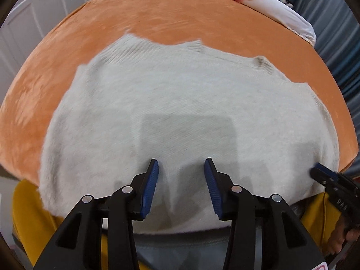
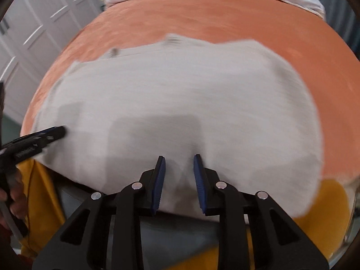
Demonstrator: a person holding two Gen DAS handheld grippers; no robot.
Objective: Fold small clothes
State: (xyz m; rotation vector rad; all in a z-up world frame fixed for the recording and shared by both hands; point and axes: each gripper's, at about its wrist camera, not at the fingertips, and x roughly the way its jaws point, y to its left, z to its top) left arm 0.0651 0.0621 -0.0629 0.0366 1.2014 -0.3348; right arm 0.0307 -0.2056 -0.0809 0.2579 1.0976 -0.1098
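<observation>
We've got the left gripper (image 1: 181, 166) jaws wide apart, the right gripper (image 2: 179, 162) parted narrower, both gripping nothing, poised above the near edge of the pale knit sweater (image 1: 175, 103). It's lying flat across the orange bed (image 1: 157, 22), pillows (image 1: 281, 11) beyond.

Left tongs (image 1: 181, 164) gape wide; right tongs (image 2: 179, 159) stand narrower, both tilted downward.

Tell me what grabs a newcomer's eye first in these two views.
The pale fuzzy sweater fills the middle, spread flat on the orange bedspread. In the foreground the left tool and right tool hang open over its near hem, their blue pads standing out against the pale knit.
</observation>
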